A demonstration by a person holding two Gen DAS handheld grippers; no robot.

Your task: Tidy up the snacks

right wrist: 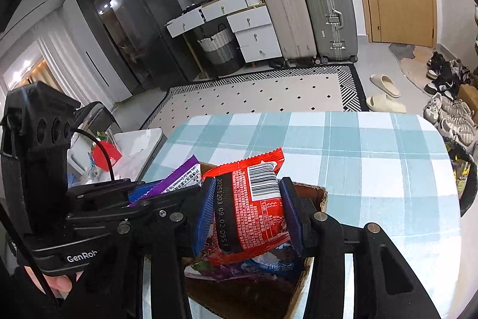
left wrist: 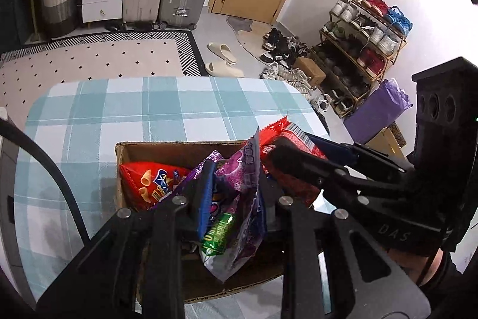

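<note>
**Two packets gripped over the snack box**

Over the cardboard box (left wrist: 125,153), the left wrist view shows the left gripper (left wrist: 233,193) clamped on a purple snack packet (left wrist: 239,199) that hangs into the box. A red chip bag (left wrist: 146,181) already lies inside. To the right, the right gripper (left wrist: 301,157) pinches a red packet (left wrist: 277,136).

From the right wrist view, the right gripper (right wrist: 248,208) squeezes that red packet (right wrist: 254,214) between blue pads, above more wrappers in the box (right wrist: 319,193).

Judging by this, sorting is well underway: some snacks are boxed, and two are not yet released.

The box sits on a blue-checked tablecloth (right wrist: 358,154); beyond are a patterned rug (right wrist: 254,94), suitcases (right wrist: 328,17) and a shoe rack (left wrist: 358,50).
</note>
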